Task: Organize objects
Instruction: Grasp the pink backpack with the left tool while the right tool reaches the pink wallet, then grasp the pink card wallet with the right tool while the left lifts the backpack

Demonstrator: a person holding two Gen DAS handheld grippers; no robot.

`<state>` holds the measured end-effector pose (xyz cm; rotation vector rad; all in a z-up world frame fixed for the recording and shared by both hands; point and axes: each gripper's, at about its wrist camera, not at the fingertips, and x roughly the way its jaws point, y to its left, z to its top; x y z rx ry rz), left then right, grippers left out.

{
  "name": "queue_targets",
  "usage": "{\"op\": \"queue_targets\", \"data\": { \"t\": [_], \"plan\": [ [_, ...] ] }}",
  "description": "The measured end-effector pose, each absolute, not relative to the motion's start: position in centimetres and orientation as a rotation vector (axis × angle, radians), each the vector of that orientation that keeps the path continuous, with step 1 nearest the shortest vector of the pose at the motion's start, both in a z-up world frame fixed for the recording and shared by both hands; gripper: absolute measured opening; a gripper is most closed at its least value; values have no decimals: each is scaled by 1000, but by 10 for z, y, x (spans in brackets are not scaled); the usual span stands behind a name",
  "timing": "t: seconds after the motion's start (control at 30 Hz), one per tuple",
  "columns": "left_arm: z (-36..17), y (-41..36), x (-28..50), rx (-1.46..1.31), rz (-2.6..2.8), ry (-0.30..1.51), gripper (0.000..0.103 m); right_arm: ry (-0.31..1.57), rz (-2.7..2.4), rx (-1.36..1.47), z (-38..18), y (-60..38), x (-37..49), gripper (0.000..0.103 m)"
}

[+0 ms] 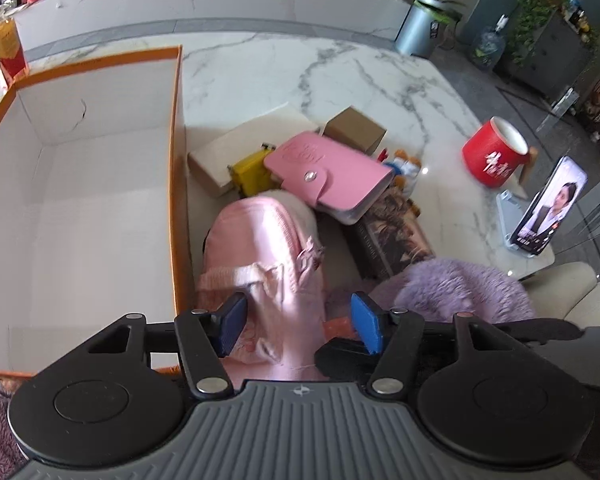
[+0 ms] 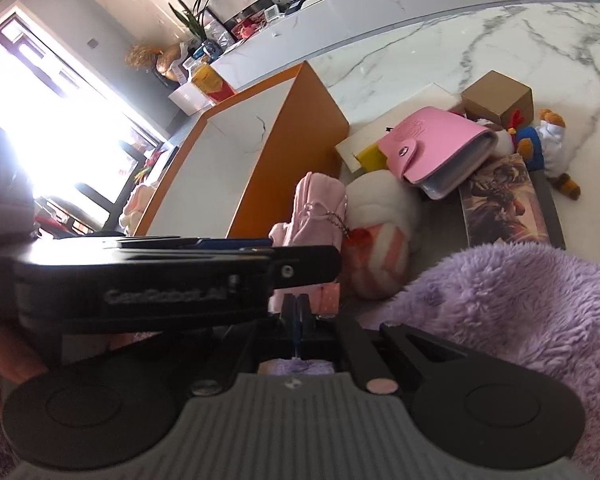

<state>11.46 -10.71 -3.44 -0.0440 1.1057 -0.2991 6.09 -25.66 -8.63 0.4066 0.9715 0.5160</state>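
A small pink bag [image 1: 268,256] lies against the outer wall of the orange-rimmed white box [image 1: 80,200]. My left gripper [image 1: 300,326] stands open over the bag's near end. Its left pad [image 1: 232,328] is at the bag's edge and its right pad [image 1: 368,324] is clear of it. From the right wrist view the pink bag [image 2: 320,208] leans beside a white striped plush [image 2: 380,232]. My right gripper [image 2: 298,316] is shut just below them, with nothing visibly between its fingers. The left gripper's black body [image 2: 140,284] crosses in front.
Behind the bag lie a pink snap wallet [image 1: 332,168], a yellow toy case [image 1: 252,172], a cream flat box [image 1: 228,148], a brown carton [image 1: 356,130], a picture book [image 1: 396,232] and a plush toy [image 1: 404,164]. Lilac fleece [image 1: 460,288] sits near right. A red mug [image 1: 494,152] and a phone [image 1: 548,204] stand far right.
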Motion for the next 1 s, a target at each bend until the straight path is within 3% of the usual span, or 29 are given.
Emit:
{"op": "queue_targets", "data": {
  "t": [0.17,0.43,0.67,0.77,0.83,1.0],
  "plan": [
    [-45,-118,114,59,-262,1096,64,980,511,393,-87,-257,60,1],
    [-43,-114,113,106,-270,1057,30,980,463,305,-81,-267,56,4],
    [-9,-100,109,49,-315,929,23,917,365,82,-63,-270,70,5],
    [10,-93,112,27,-327,878,23,885,353,-94,-61,-258,82,14],
    [21,-87,114,9,-336,853,23,859,354,-234,-62,-246,91,27],
    [38,-67,125,-75,-363,828,23,778,371,-621,-78,-208,104,34]
  ]
}}
